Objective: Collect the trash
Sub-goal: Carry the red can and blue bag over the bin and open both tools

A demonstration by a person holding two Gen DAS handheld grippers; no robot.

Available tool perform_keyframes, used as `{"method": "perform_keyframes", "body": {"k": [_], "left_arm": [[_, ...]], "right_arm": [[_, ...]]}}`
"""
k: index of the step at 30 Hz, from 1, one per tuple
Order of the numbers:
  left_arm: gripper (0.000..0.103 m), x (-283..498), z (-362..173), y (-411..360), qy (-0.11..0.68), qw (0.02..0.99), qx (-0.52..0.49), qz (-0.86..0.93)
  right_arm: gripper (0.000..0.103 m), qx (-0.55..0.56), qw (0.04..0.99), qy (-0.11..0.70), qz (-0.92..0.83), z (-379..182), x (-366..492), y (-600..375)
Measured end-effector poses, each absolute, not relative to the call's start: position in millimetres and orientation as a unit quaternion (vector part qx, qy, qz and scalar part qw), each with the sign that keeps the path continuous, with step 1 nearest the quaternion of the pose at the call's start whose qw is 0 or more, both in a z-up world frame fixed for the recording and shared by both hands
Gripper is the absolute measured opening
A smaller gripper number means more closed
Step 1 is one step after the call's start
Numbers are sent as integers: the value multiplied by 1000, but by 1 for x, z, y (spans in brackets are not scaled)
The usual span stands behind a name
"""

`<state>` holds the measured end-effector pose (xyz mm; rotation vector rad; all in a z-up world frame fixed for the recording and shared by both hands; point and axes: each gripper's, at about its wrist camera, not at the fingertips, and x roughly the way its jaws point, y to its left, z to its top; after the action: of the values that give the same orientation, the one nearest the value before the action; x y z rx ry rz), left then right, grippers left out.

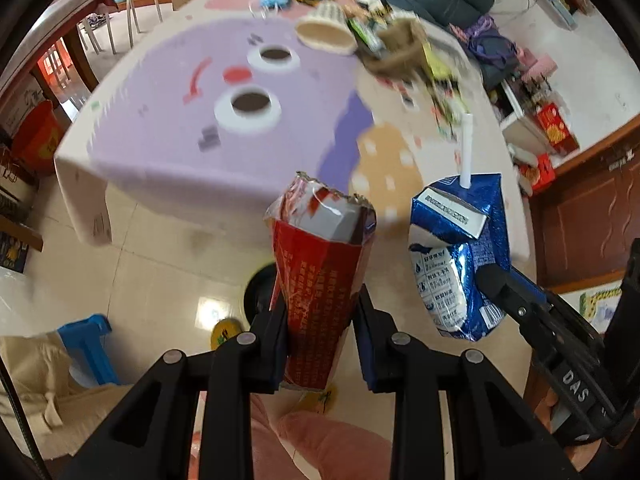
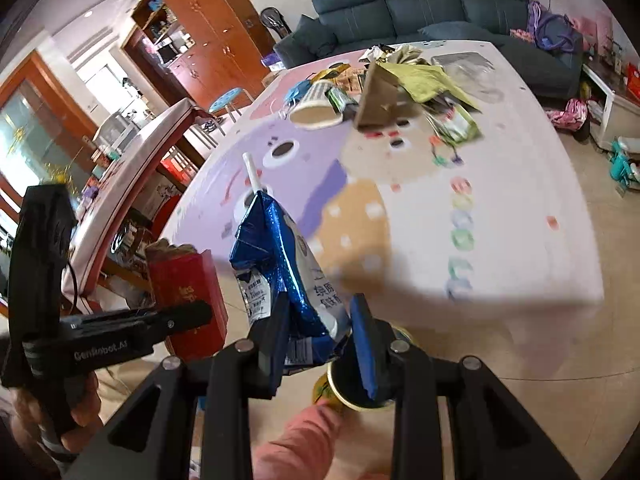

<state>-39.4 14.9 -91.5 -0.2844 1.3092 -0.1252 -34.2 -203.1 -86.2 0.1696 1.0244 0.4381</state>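
Observation:
My left gripper [image 1: 322,320] is shut on a crushed red carton [image 1: 320,264] with a torn open top, held in the air off the table's near edge. The same red carton [image 2: 186,292] shows at the left of the right wrist view. My right gripper [image 2: 320,324] is shut on a crumpled blue and white milk carton [image 2: 288,272] with a white straw [image 2: 253,172] sticking up. That blue carton [image 1: 460,256] hangs to the right in the left wrist view. More trash lies on the far part of the table: a paper cup [image 1: 326,32], a brown paper bag [image 2: 382,96] and green wrappers [image 2: 424,76].
The table [image 2: 500,200] wears a pastel cartoon cloth. A round black bin with a yellow rim [image 2: 360,384] stands on the tiled floor below the grippers. A dark sofa [image 2: 424,4] is behind the table. A blue stool [image 1: 90,344] and beige cloth [image 1: 36,380] lie at left.

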Motion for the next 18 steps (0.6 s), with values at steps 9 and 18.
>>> {"method": "perform_keyframes", "body": {"k": [9, 18], "left_arm": [[27, -65, -188, -7, 628, 771, -74, -74], [30, -36, -355, -13, 655, 750, -52, -80]], "right_arm": [[30, 66, 844, 503, 172, -186, -77, -213], [30, 85, 824, 551, 100, -364, -58, -199]]}}
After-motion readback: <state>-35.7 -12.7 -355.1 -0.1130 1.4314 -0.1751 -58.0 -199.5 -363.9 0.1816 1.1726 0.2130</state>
